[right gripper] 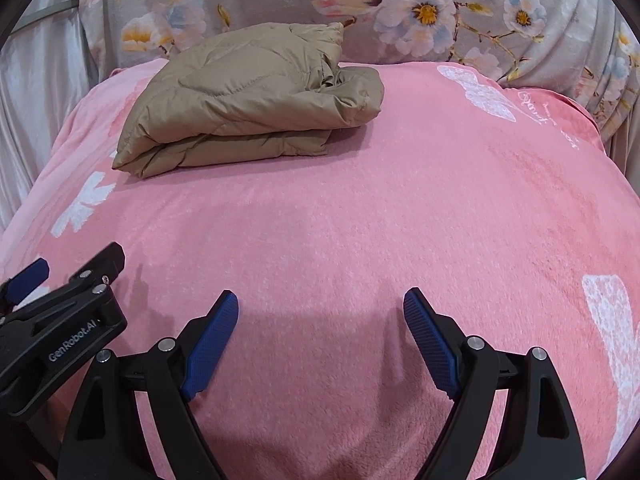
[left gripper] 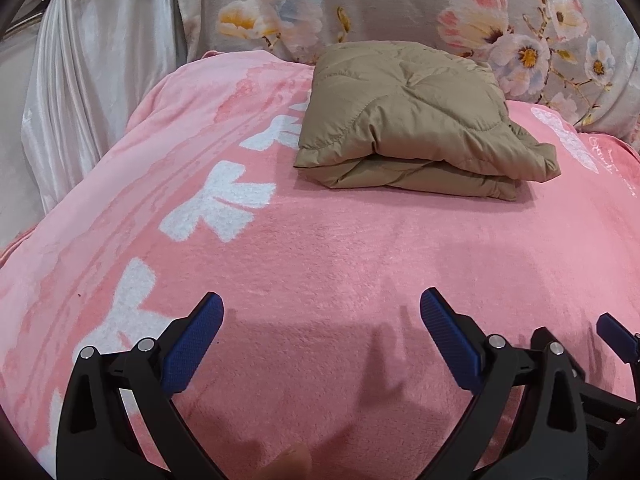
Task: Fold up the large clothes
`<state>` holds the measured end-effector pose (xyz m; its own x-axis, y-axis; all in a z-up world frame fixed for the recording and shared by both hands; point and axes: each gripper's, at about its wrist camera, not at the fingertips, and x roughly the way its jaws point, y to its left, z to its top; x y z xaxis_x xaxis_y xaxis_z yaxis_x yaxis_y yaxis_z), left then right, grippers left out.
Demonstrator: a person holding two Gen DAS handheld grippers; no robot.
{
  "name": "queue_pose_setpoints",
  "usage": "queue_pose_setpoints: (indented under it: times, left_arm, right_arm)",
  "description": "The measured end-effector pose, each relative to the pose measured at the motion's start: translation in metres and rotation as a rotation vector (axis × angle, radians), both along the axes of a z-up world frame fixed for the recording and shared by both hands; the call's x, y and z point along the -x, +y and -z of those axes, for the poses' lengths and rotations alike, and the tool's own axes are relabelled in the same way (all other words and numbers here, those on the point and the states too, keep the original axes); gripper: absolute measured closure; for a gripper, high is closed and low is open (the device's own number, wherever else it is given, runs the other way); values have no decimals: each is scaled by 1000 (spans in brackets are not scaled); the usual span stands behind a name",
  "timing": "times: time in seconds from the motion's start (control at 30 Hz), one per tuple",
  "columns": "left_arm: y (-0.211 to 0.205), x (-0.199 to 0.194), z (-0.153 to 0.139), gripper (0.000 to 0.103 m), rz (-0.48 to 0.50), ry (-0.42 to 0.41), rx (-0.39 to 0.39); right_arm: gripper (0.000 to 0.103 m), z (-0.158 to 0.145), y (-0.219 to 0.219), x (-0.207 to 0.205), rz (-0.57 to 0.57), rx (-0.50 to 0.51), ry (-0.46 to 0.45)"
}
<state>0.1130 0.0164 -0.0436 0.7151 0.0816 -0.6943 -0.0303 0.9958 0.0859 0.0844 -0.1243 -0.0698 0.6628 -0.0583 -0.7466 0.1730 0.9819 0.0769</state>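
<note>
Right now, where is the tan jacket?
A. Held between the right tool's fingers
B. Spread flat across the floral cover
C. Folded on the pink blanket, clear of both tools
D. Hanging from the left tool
C: the jacket lies folded in layers on the blanket, while the left tool and right tool stand open and empty well short of it.

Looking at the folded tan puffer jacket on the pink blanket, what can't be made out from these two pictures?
- Folded tan quilted puffer jacket: zip, sleeves and collar are tucked inside the folds in both wrist views; its underside is hidden against the pink fleece blanket.
- White script on the blanket: too small and warped by the fisheye in both views.
- Left claw and right claw: open and empty; the handles and holding hands are cut off by the bottom edge.
</note>
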Motion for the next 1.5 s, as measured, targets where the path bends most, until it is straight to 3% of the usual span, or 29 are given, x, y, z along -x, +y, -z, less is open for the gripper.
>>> queue_pose_setpoints:
  times: [0.17, 1.5]
  left_arm:
    - [-8, 2, 0, 7, 13, -6, -46]
    - [-6, 2, -4, 7, 8, -12, -45]
  right_arm:
    - [20, 0, -6, 1, 17, -20, -6]
    - [20, -4, -7, 5, 21, 15, -24]
